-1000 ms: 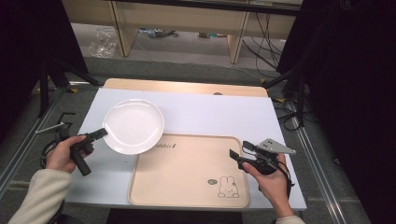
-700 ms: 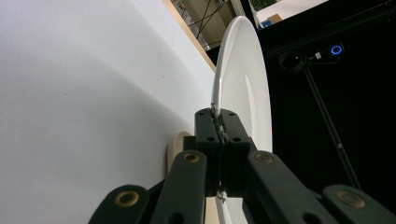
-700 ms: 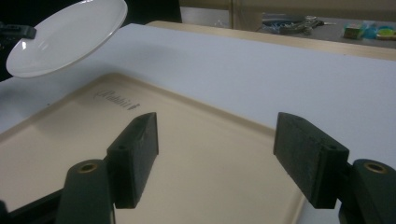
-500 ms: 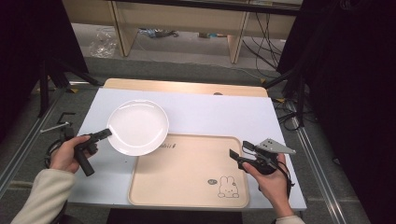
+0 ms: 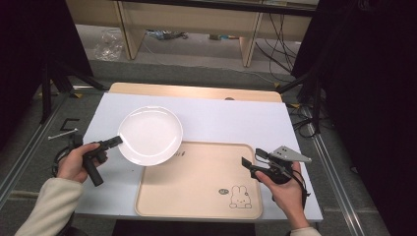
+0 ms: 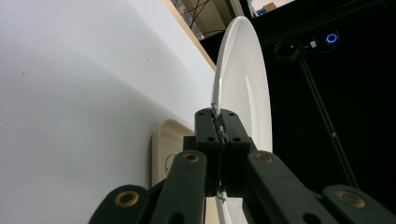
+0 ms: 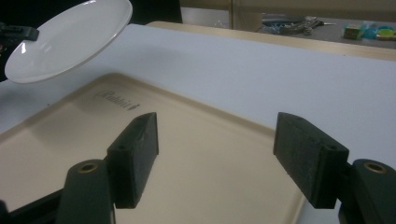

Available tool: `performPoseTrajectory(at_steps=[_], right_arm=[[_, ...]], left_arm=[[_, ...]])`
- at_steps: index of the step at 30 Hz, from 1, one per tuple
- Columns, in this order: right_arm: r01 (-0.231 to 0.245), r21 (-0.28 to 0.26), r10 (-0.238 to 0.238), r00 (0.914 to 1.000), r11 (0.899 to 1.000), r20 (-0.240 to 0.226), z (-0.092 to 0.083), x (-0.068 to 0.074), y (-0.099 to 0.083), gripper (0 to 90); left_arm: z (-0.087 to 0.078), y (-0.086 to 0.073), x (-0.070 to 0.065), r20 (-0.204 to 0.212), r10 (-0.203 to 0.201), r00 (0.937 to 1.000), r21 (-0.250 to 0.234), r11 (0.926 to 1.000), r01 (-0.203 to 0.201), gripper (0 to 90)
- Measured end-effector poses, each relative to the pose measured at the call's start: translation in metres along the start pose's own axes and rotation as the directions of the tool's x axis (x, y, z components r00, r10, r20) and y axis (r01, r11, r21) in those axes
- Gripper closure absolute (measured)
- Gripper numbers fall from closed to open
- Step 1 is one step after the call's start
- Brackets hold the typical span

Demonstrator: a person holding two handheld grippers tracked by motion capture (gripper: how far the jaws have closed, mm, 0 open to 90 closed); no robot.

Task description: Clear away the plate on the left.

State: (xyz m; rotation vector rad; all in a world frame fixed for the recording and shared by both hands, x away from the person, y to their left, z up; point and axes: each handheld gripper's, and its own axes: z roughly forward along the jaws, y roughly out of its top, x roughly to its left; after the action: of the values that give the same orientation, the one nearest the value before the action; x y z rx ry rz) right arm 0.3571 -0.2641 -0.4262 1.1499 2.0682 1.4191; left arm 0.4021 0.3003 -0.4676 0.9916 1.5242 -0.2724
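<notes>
We see the beige tray [image 5: 196, 184] lying bare across its whole inner floor, so tongs could come down anywhere on it. The white plate [image 5: 150, 135], held up by its rim in the left tongs [image 5: 114, 142], overhangs the tray's far left corner and blocks that way in. The right tongs [image 5: 248, 164] hover at the tray's right edge, jaws wide apart. Beyond the tray, the white desk [image 5: 231, 120] lies bare to its far edge.
</notes>
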Motion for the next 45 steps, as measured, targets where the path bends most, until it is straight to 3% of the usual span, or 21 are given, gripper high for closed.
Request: performPoseTrajectory(at_steps=[2,5,14,17,18,23,29,31,45], right_arm=[[0.002,0.000,-0.002,1.0000,1.000,0.000,0.000,0.000,0.000,31.9],[-0.004,0.004,0.004,1.0000,1.000,-0.003,0.000,0.000,0.000,31.9],[-0.014,0.008,0.014,0.9999,1.000,-0.006,-0.001,0.001,0.000,32.0],[0.013,-0.004,-0.013,0.9999,1.000,0.010,-0.001,0.000,0.000,32.0],[-0.012,0.008,0.012,0.9999,1.000,-0.007,-0.001,0.001,0.000,32.0],[-0.013,0.007,0.013,0.9999,1.000,-0.005,-0.001,0.001,0.000,32.0],[-0.013,0.007,0.013,0.9999,1.000,-0.008,-0.001,0.001,0.000,32.0],[-0.013,0.008,0.013,0.9999,1.000,-0.008,-0.001,0.001,0.000,32.0],[-0.004,0.004,0.005,1.0000,1.000,-0.003,0.000,0.000,0.000,32.0]], left_arm=[[0.001,-0.001,0.001,0.024,-0.003,0.9997,-0.011,0.9999,0.003,87.6],[0.002,-0.002,-0.001,-0.001,-0.004,1.0000,0.010,0.9999,0.004,87.7],[0.007,-0.006,-0.003,0.020,-0.004,0.9998,0.011,0.9999,0.004,87.6],[0.008,-0.007,-0.004,0.010,0.003,0.9999,0.030,0.9995,-0.003,87.7],[0.009,-0.007,-0.005,0.015,-0.003,0.9999,0.027,0.9996,0.002,87.7],[0.011,-0.010,-0.006,0.028,-0.005,0.9996,0.026,0.9996,0.004,87.6],[0.013,-0.012,-0.007,0.008,0.004,1.0000,0.052,0.9986,-0.004,87.6],[0.015,-0.013,-0.008,0.027,-0.004,0.9996,0.040,0.9992,0.003,87.6],[0.021,-0.019,-0.011,0.017,0.005,0.9998,0.076,0.9971,-0.006,87.7]])
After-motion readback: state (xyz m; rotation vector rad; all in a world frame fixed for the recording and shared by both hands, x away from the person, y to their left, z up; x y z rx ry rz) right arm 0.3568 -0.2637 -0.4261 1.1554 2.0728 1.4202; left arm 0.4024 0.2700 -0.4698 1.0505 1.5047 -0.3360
